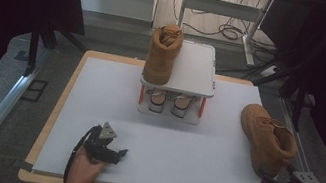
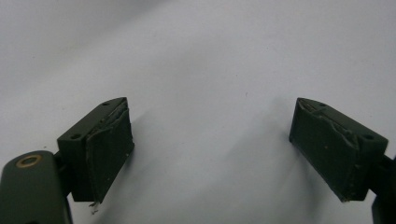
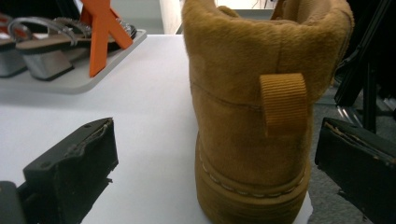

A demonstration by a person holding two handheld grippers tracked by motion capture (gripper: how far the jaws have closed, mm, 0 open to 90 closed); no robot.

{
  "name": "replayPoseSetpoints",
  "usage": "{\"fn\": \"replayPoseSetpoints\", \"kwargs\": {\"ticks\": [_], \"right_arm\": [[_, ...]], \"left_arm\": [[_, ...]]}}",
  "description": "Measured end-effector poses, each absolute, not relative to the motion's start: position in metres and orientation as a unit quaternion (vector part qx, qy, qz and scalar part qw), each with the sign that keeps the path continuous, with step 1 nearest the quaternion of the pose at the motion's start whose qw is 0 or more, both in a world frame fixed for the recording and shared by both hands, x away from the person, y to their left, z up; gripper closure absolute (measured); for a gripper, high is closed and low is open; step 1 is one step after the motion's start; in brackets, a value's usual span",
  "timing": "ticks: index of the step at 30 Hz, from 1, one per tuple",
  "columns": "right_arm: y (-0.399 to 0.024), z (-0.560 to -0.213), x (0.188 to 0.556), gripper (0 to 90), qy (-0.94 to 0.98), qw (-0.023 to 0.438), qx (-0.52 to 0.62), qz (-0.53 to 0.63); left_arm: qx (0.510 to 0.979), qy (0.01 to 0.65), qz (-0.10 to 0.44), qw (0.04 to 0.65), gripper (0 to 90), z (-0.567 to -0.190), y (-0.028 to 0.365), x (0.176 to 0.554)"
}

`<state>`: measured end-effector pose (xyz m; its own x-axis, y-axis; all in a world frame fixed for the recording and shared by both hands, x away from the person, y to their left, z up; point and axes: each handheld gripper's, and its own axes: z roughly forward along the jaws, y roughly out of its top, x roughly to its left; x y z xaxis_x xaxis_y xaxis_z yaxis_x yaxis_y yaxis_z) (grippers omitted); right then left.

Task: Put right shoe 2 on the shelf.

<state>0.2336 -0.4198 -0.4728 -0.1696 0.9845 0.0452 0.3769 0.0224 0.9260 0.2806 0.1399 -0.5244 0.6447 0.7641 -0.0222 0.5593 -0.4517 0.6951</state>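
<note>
1. Tan suede ankle boot (image 3: 252, 116) stands at the white table's (image 1: 96, 110) right edge, heel between my right gripper's (image 3: 224, 172) wide-open jaws, ungripped.
2. My left gripper (image 2: 210, 154) rests gaping, empty.

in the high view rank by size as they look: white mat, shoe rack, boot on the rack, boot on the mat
1. white mat, by far the largest.
2. shoe rack.
3. The two boots: boot on the mat looks slightly larger than boot on the rack, but it lies nearer the camera, so I would not rank them.
</note>
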Motion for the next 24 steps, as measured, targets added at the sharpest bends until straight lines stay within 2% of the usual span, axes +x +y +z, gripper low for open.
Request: {"fn": "replayPoseSetpoints", "kwargs": {"ticks": [24], "right_arm": [[-0.432, -0.468, 0.276, 0.0, 0.608, 0.354, 0.561, 0.435]], "left_arm": [[0.839, 0.394, 0.149, 0.344, 13.1, -0.524, 0.140, 0.281]]}}
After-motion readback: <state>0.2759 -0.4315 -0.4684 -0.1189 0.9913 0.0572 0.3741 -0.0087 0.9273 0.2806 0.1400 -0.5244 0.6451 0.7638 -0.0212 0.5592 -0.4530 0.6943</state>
